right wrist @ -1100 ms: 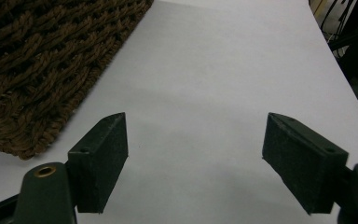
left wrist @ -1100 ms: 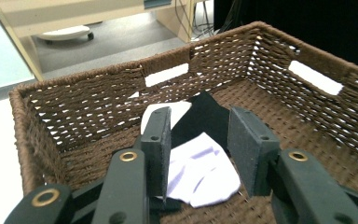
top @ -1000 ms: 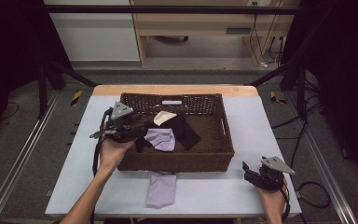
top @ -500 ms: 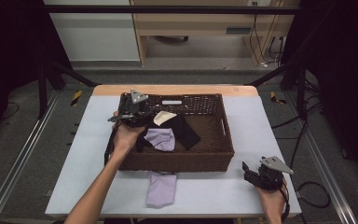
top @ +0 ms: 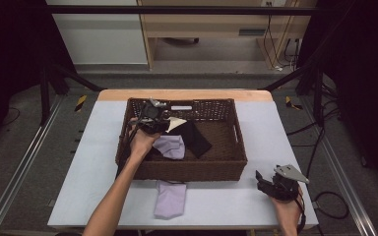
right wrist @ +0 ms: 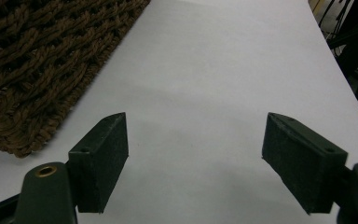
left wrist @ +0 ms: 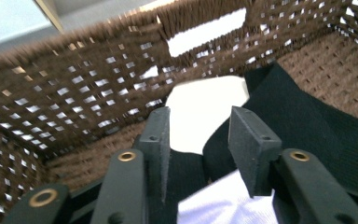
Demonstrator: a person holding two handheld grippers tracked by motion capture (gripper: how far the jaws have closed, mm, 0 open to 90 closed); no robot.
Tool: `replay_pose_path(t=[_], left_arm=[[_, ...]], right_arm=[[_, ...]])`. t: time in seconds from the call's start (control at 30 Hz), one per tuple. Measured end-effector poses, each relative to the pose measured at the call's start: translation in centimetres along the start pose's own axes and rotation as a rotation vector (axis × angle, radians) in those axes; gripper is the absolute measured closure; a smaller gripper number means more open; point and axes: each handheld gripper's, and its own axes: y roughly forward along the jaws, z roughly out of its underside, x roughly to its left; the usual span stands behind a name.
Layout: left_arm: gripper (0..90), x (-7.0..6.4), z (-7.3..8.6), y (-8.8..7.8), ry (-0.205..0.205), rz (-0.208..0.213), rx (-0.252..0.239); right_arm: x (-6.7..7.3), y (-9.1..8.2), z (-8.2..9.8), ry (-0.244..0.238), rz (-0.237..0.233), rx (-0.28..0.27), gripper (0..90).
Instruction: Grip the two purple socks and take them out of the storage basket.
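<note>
From above we see a lilac cloth (top: 170, 198) on the desk (top: 93, 162) below the wicker basket (top: 226, 169), while our left gripper (left wrist: 199, 135), parted inside it over a cream cloth (left wrist: 205, 109), and right gripper (right wrist: 196, 163), wide open, miss it.

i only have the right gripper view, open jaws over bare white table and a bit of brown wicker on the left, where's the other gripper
Observer: The left gripper is inside the brown wicker basket, at its far left corner.
Operator: holding anything
Observer: No. In the left gripper view its jaws stand partly open, with a white cloth seen between them.
Operator: what else is in the basket
Observer: A black cloth and a lavender cloth, beside the white one.
Operator: anything out on the table
Observer: A second lavender cloth lies in front of the basket, to the left of the right gripper.
</note>
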Motion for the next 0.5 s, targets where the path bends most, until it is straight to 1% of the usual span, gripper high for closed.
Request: replay_pose_path(t=[0.07,0.17,0.23,0.3,0.37,0.5], left_arm=[[55.9,-0.1,0.1,0.4,0.005,-0.006,0.039],[52.8,-0.1,0.3,1.1,0.005,-0.006,0.096],[51.4,0.0,0.4,1.5,0.006,-0.002,0.143],[51.0,0.0,0.5,1.7,0.008,-0.005,0.16],[50.8,-0.1,0.5,1.8,0.01,0.01,0.168],[49.4,-0.3,0.7,2.2,0.036,0.019,0.206]], right_arm=[[0.0,0.0,0.0,0.0,0.0,0.001,22.7],[0.1,0.0,0.0,-0.006,0.001,0.002,22.7],[0.1,0.0,0.0,-0.008,0.003,0.003,22.7],[0.1,0.0,0.0,-0.007,0.003,0.006,22.6],[0.1,0.0,0.0,-0.006,0.003,0.008,22.5],[0.1,0.0,0.0,-0.008,0.004,0.007,22.5]])
